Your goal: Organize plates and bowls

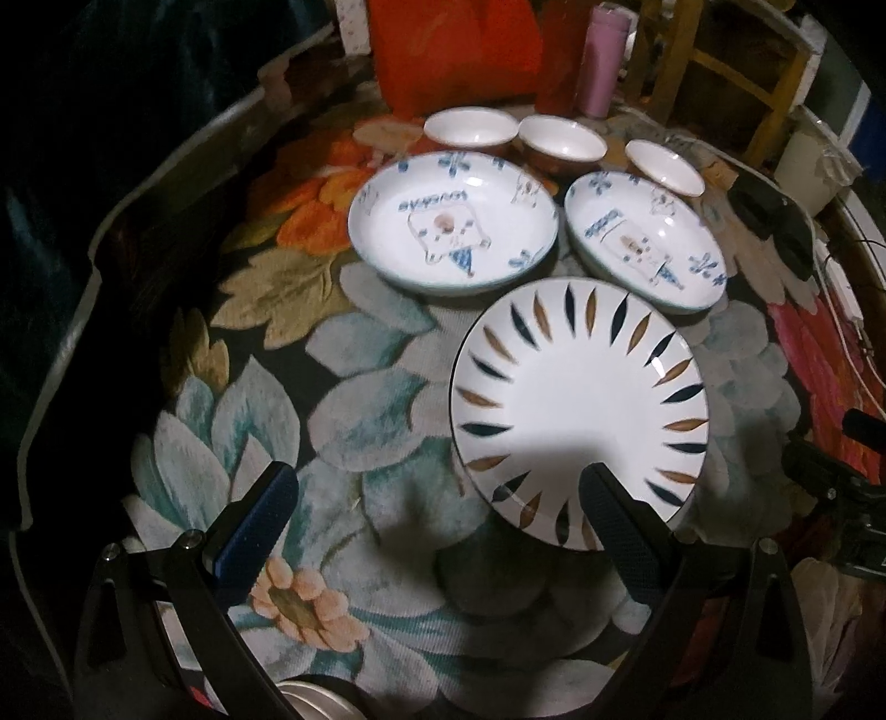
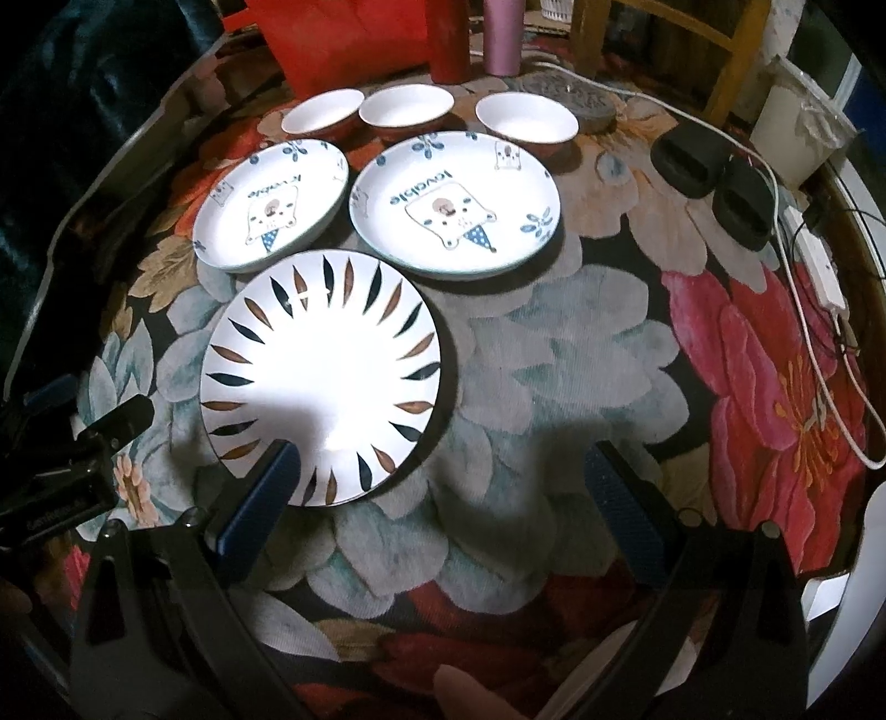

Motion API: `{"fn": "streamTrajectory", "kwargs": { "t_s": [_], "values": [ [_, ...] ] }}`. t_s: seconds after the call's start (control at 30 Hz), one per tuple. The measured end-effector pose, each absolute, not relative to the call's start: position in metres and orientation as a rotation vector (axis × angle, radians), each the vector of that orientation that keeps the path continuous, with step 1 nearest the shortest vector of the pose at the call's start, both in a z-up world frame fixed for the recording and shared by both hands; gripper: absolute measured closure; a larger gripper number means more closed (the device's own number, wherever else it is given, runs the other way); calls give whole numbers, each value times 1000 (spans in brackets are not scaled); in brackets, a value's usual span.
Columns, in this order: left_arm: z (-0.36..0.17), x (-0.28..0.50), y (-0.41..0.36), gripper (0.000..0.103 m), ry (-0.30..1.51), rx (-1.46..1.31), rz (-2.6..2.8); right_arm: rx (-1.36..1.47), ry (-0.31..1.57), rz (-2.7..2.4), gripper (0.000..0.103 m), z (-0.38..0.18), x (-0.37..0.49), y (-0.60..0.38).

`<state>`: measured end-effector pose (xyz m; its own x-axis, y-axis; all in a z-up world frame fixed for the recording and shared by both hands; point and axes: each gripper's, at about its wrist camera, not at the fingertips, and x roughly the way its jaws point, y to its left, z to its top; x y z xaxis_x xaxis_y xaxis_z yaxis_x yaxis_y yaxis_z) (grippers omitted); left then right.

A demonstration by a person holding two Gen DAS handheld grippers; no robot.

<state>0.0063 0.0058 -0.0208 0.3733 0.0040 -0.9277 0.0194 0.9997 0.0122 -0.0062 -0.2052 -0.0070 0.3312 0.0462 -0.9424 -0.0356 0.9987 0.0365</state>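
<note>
A white plate with dark and brown leaf marks [image 1: 581,410] [image 2: 324,376] lies on the floral cloth nearest me. Behind it lie two white plates with blue cartoon prints [image 1: 451,221] [image 1: 645,241], also in the right wrist view [image 2: 271,205] [image 2: 457,205]. Three small white bowls [image 1: 470,128] [image 1: 562,141] [image 1: 664,166] stand in a row behind them. My left gripper [image 1: 437,509] is open and empty, its right finger over the leaf plate's near rim. My right gripper [image 2: 443,493] is open and empty, its left finger over that plate's near rim.
A red bag [image 2: 343,39], a red cylinder [image 2: 448,39] and a pink bottle [image 2: 504,36] stand at the back. Black slippers [image 2: 714,171], a white power strip and cables [image 2: 819,266] lie at the right. A wooden chair [image 2: 664,33] stands behind the table.
</note>
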Motion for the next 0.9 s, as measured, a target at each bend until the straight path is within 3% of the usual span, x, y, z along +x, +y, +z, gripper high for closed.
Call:
{"fn": "streamTrajectory", "kwargs": {
  "t_s": [0.9],
  "values": [
    [-89,42,20,1,1259,-5,-14,123,1332,67,5,-87,18,-210]
  ]
}}
